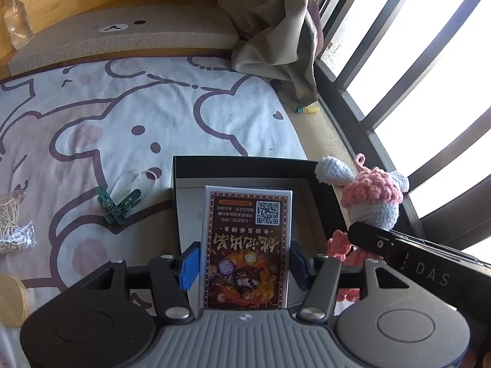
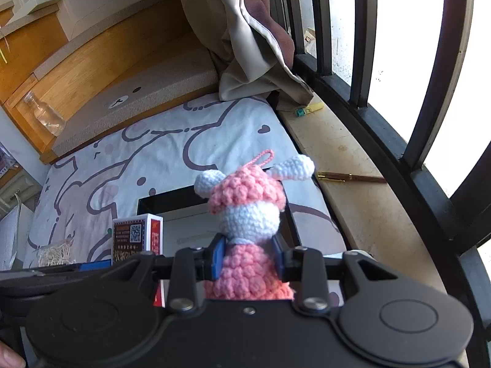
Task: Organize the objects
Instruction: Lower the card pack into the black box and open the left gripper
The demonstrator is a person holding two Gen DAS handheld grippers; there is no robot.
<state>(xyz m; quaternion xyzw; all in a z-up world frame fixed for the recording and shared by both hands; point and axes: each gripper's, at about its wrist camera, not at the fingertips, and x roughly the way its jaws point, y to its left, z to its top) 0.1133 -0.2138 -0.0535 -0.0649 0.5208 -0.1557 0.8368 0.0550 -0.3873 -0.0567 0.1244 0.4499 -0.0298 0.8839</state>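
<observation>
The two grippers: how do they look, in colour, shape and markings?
The left gripper has a ribbed grey body, black linkage arms with silver rivets, round black discs and blue pads on its fingers. The right gripper is all black, with blue pads; its side reads "DAS" in the left view.

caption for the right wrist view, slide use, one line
Right gripper clamps a pink-and-white crocheted doll above an open black box on the cartoon-print bedsheet.

glass bottle [image 1: 17,18], curtain [image 1: 276,24], window bars [image 1: 408,70]
</observation>
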